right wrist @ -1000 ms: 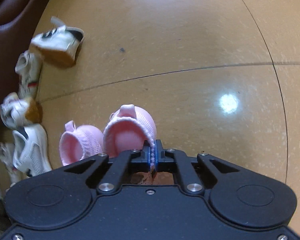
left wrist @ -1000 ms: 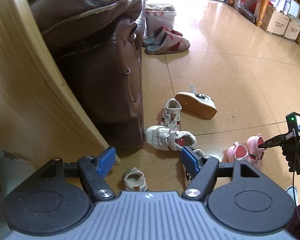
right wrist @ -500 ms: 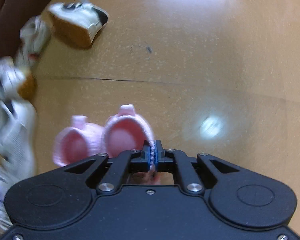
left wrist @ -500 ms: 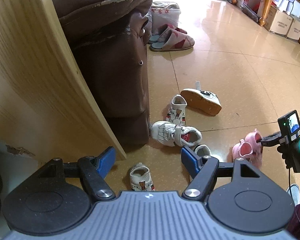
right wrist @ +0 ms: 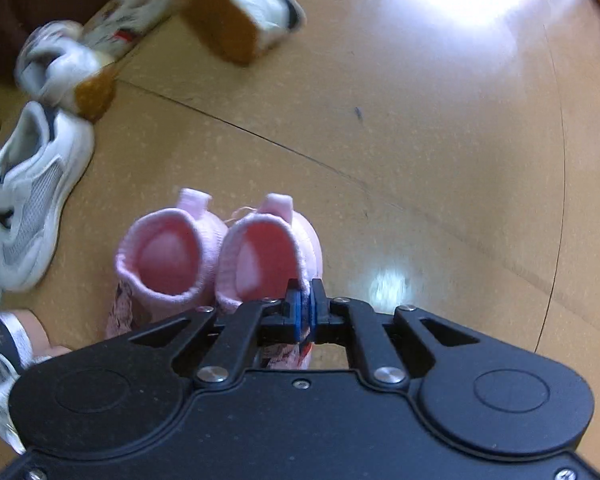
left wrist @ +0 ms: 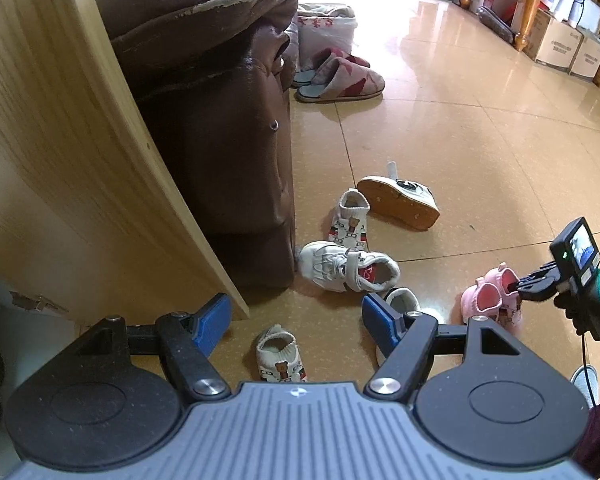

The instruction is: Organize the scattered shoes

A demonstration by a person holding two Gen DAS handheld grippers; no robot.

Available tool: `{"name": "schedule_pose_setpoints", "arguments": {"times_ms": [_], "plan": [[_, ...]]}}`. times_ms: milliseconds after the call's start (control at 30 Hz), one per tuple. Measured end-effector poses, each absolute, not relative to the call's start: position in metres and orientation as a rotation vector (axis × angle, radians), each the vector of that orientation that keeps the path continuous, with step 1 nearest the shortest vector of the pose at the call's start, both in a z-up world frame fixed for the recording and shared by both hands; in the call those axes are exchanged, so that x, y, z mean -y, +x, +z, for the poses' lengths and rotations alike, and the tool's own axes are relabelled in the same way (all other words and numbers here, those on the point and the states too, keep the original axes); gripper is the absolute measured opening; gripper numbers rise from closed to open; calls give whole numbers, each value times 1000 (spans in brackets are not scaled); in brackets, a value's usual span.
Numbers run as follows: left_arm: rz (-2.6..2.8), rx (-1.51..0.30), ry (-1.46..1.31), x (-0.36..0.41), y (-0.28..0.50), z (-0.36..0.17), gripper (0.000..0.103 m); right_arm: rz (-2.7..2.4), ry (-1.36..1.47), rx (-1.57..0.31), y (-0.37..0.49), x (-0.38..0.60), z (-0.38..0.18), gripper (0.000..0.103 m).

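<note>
Two pink knit baby shoes stand side by side on the floor. My right gripper (right wrist: 304, 304) is shut on the collar of the right pink shoe (right wrist: 276, 248); the left pink shoe (right wrist: 168, 256) touches it. From the left wrist view the same pair (left wrist: 488, 296) sits at the right with the right gripper (left wrist: 520, 286) pinching it. My left gripper (left wrist: 296, 320) hangs open with nothing between its blue pads, above a small bear-print sock shoe (left wrist: 280, 356). Its mate (left wrist: 350, 220), a white strap sneaker (left wrist: 348, 266) and a shoe tipped on its side (left wrist: 398, 200) lie scattered beyond.
A brown leather sofa (left wrist: 220, 120) and a wooden panel (left wrist: 60, 140) close off the left. A pair of slippers (left wrist: 336, 76) and a white bag (left wrist: 326, 28) sit beside the sofa further back. Cardboard boxes (left wrist: 552, 36) and wooden legs stand far right. A white mesh sneaker (right wrist: 32, 200) lies left of the pink pair.
The right gripper has rolled and shifted with the pink shoe, which now stands snug beside its mate. The left wrist view has shifted a little, bringing the bear-print shoe further into view.
</note>
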State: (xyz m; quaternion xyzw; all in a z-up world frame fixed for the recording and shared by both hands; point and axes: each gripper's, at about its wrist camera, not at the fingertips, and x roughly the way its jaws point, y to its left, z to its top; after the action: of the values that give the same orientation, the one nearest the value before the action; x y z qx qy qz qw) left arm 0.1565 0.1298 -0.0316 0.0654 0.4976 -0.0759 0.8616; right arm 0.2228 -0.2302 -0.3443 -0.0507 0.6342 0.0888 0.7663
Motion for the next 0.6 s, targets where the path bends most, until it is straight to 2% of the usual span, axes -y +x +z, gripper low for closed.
{"name": "schedule_pose_setpoints", "arguments": {"times_ms": [200, 267, 300, 333, 367, 433, 600], "plan": [[-159, -1043, 136, -130, 156, -31, 72, 171, -45, -1449, 229, 239, -346, 6], [-163, -1046, 141, -129, 156, -33, 72, 161, 13, -1464, 228, 239, -349, 21], [-162, -1047, 141, -129, 157, -33, 72, 119, 49, -1471, 227, 241, -353, 35], [-161, -1047, 140, -129, 157, -33, 72, 100, 66, -1474, 224, 241, -355, 35], [-160, -1047, 139, -129, 157, -33, 72, 89, 99, -1474, 219, 243, -359, 33], [-159, -1046, 138, -129, 158, -32, 72, 60, 185, -1469, 211, 253, -364, 19], [-161, -1050, 138, -129, 159, -33, 72, 39, 383, -1518, 208, 272, -363, 10]]}}
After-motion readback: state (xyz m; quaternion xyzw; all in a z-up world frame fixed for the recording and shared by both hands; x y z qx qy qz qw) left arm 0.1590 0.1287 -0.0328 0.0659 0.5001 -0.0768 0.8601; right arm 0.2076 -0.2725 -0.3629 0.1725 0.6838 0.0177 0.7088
